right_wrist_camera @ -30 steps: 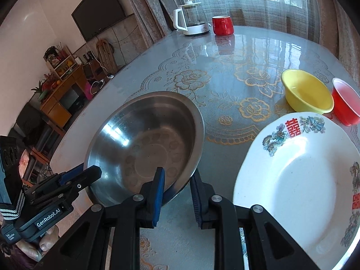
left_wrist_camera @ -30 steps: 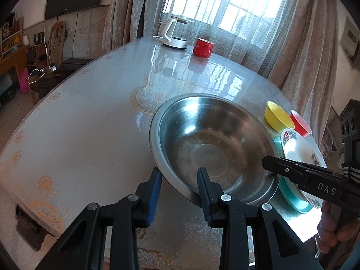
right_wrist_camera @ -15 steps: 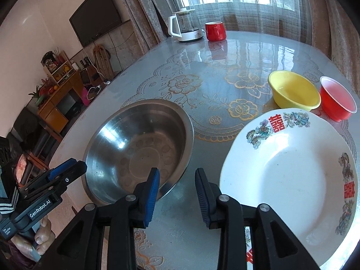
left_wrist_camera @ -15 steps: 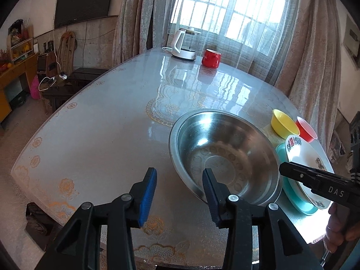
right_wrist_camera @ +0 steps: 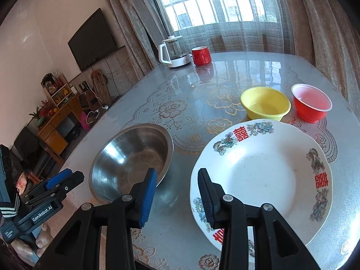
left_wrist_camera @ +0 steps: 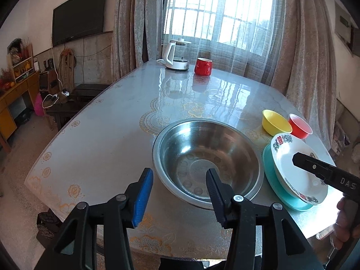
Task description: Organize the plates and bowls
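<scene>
Glossy floral table, curtained window

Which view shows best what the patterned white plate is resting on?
The left wrist view: there the white plate sits on a teal plate, whose rim shows along its near side. In the right wrist view the white plate fills the frame and hides what lies under it.

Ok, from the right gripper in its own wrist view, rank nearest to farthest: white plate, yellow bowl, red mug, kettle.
1. White plate, beside the right gripper, to its right.
2. Yellow bowl, just beyond the plate.
3. Red mug and kettle, at the far edge by the window; too close to call.
</scene>
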`<move>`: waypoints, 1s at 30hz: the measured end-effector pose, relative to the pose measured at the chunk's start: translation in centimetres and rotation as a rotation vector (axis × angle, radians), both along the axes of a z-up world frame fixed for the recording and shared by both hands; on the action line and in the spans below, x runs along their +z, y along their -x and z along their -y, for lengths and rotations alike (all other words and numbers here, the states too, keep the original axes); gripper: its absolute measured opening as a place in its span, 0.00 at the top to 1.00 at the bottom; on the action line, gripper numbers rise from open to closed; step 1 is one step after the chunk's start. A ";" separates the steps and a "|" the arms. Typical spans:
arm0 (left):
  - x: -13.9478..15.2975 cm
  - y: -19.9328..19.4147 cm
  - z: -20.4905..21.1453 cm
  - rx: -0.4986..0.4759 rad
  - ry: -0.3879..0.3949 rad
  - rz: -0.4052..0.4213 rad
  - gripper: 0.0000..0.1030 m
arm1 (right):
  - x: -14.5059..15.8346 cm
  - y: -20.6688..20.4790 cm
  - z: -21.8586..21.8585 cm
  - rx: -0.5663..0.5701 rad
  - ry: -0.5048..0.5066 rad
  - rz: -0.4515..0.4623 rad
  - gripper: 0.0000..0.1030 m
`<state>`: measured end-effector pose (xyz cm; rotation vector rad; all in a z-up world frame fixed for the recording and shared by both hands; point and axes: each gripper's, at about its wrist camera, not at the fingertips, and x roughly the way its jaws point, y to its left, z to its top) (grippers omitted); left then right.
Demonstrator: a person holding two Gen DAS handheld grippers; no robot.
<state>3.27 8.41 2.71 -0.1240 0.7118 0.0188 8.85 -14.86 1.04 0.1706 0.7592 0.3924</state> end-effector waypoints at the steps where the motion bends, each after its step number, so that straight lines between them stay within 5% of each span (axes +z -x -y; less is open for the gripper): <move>1: 0.1 0.1 0.4 -0.007 -0.012 0.002 0.52 | 0.0 0.2 0.3 -0.009 -0.007 0.003 0.63; 14: 1.8 0.9 3.8 -0.082 -0.061 0.034 0.52 | 1.2 2.2 5.1 -0.130 -0.069 0.029 0.62; 30: 0.6 -1.9 7.3 -0.173 -0.092 -0.018 0.52 | -0.2 0.9 9.5 -0.240 -0.119 -0.021 0.62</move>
